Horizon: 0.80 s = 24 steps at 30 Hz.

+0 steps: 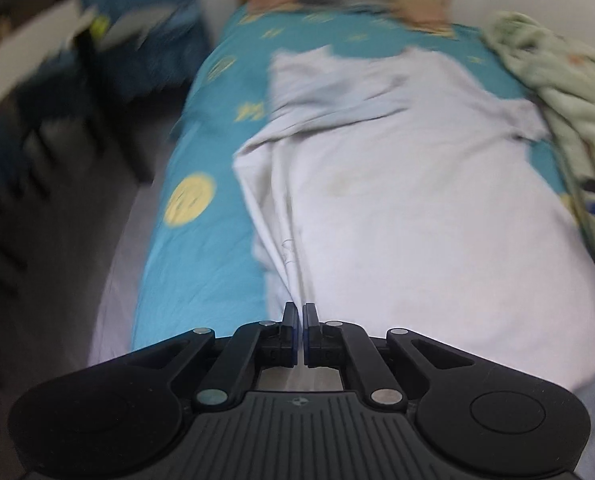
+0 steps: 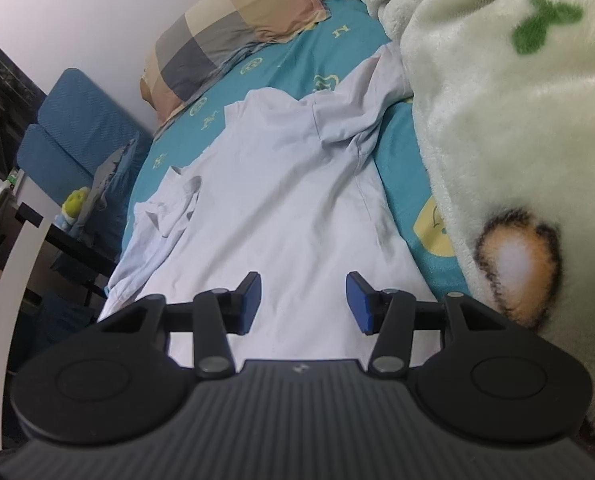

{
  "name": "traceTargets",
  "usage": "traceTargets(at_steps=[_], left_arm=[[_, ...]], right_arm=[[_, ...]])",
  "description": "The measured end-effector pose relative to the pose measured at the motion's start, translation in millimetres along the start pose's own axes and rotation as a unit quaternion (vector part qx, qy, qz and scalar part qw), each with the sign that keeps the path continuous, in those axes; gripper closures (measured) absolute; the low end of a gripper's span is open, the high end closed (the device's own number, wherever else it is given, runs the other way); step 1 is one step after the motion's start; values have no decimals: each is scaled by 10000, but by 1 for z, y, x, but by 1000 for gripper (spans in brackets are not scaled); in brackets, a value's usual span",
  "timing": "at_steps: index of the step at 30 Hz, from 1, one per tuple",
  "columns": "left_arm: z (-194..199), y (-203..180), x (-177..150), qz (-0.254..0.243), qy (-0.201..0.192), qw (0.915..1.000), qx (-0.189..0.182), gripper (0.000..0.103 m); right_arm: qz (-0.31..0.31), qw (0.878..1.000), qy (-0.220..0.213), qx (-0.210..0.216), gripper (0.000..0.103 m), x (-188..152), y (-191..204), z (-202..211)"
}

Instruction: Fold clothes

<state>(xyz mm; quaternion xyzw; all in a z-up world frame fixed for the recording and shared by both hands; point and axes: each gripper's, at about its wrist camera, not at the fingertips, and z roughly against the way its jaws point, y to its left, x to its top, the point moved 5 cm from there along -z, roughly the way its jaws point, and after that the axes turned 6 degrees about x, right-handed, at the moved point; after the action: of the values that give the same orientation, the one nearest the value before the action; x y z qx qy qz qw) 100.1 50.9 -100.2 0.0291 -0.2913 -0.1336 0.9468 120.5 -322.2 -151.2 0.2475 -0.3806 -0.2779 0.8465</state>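
Observation:
A white shirt (image 1: 409, 184) lies spread along a bed with a teal patterned sheet (image 1: 201, 264). My left gripper (image 1: 300, 312) is shut on a bunched fold of the shirt's near edge, and the cloth runs up from between the jaws. The view is motion-blurred. In the right wrist view the same shirt (image 2: 281, 200) lies flat, with a sleeve crumpled at the left and another folded over at the far right. My right gripper (image 2: 303, 300) is open and empty just above the shirt's near hem.
A fluffy pale green blanket (image 2: 497, 128) is heaped along the right side of the bed (image 2: 393, 160). A checked pillow (image 2: 225, 36) lies at the head. A blue chair (image 2: 77, 128) and a dark desk (image 2: 69, 240) stand left of the bed.

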Motion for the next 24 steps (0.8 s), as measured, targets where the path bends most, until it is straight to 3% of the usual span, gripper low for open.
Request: traceTargets(at_steps=[3,7,9,10,13,14,16,21,24], left_arm=[[14,-59,5,-532,-241,9981,-206,102],[-4,-129,-12,-1149,-60,9917,-568,101],[-19,-143,-28,-1442,-9,9877,-601,99],[-20,-139,-29,-1430,-11,9882,-549,93],[-16,-112,-27,-1227,-75,9920,-299,74],[-10,-96,-24,-1072,-132,9940,-164,58],[-7,-66,-16,-649,-195,9977,25,36],[-13,-28,-24,617,-64,9980,-129,33],[-27,-41,-33,641,177,9976,-198,35]], right_arm=[[22,10000,24,-4,52,0,1,-6],[196,9997,102,124,52,-3,10,-9],[235,9994,140,199,52,-5,12,-8],[260,9993,157,233,52,-6,14,-7],[384,9980,206,455,52,-8,23,-7],[424,9970,260,597,52,-9,28,-9],[519,9930,492,938,52,-12,46,-20],[1062,9736,1285,1558,52,-25,109,-70],[594,9671,1584,1902,52,-30,137,-117]])
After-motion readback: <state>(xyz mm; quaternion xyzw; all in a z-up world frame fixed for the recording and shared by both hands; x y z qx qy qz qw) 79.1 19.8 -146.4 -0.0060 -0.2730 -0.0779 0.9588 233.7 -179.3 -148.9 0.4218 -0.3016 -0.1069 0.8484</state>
